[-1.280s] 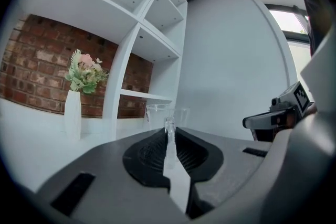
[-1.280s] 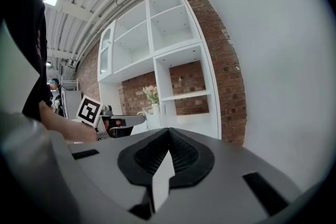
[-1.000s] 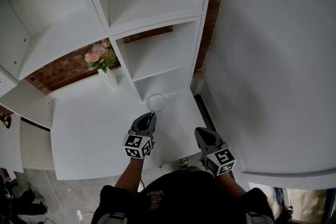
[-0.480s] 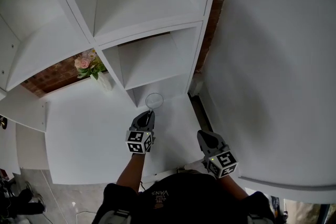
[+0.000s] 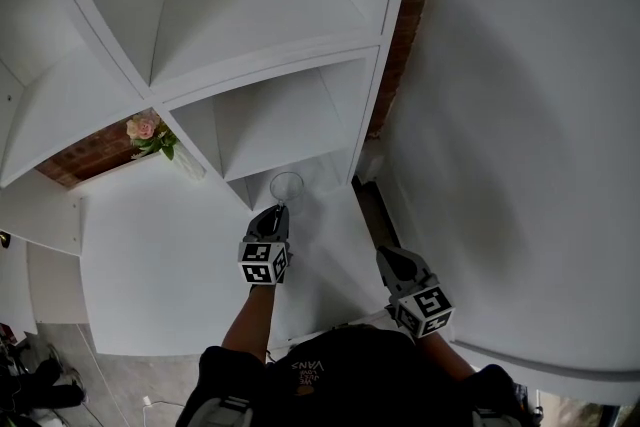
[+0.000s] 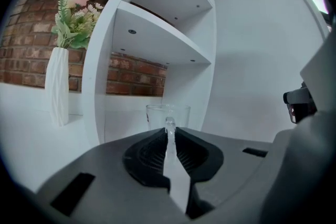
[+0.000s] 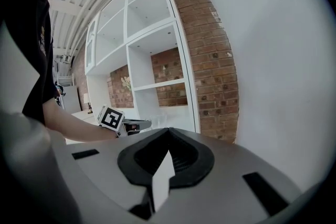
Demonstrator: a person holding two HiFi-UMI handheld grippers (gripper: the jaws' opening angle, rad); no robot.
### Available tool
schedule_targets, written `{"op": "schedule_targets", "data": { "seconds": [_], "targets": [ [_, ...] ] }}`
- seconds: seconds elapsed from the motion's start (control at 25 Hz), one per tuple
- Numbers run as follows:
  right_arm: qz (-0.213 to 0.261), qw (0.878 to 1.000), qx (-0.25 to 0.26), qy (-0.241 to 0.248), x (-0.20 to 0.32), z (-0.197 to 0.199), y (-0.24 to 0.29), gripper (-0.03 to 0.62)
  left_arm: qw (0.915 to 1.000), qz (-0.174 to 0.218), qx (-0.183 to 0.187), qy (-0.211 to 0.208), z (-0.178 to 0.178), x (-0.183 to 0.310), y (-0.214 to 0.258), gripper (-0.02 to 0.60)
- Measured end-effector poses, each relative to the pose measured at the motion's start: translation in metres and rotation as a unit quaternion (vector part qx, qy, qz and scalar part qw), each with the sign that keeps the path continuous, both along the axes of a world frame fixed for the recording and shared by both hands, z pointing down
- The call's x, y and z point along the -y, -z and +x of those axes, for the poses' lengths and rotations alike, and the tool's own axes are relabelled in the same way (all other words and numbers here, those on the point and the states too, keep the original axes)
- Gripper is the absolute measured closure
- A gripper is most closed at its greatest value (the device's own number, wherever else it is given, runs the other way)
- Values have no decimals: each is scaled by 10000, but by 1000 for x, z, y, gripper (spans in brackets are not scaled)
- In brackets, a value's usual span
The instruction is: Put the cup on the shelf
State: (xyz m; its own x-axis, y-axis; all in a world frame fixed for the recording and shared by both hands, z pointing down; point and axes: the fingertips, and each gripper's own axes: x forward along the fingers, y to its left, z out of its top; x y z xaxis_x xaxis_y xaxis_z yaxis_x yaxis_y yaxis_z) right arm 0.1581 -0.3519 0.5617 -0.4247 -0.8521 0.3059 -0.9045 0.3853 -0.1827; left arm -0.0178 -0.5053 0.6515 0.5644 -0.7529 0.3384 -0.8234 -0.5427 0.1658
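A clear glass cup (image 5: 286, 186) with a handle is held upright just above the white table, in front of the lowest opening of the white shelf unit (image 5: 270, 120). My left gripper (image 5: 277, 212) is shut on the cup's handle. In the left gripper view the cup (image 6: 167, 114) stands just beyond the jaws (image 6: 169, 126), with the handle pinched between them. My right gripper (image 5: 386, 258) hangs back at the table's right front, shut with nothing in it. In the right gripper view the jaws (image 7: 168, 134) meet at the tip, and the left gripper (image 7: 131, 125) shows to the left.
A white vase with pink flowers (image 5: 165, 147) stands on the table left of the shelf upright (image 6: 97, 76). A brick wall strip (image 5: 405, 15) and a white wall (image 5: 520, 115) close off the right side. The shelf compartments hold nothing.
The left gripper has carried the cup a little forward, toward the lowest shelf opening. The head view has swung so the shelves fill more of the picture. The right gripper has stayed put.
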Motion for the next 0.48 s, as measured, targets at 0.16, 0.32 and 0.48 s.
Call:
{"op": "schedule_targets", "data": {
  "seconds": [0.16, 0.32, 0.48],
  "targets": [
    [-30, 9999, -103, 62, 9, 4, 1, 594, 10000, 37, 21, 43, 4, 8, -2, 546],
    [-19, 10000, 10, 88, 16, 6, -2, 594, 9999, 119, 116, 34, 10, 15, -4, 546],
    [-11, 9999, 37, 107, 20, 8, -4, 594, 9997, 137, 183, 66, 15, 23, -8, 546]
  ]
}}
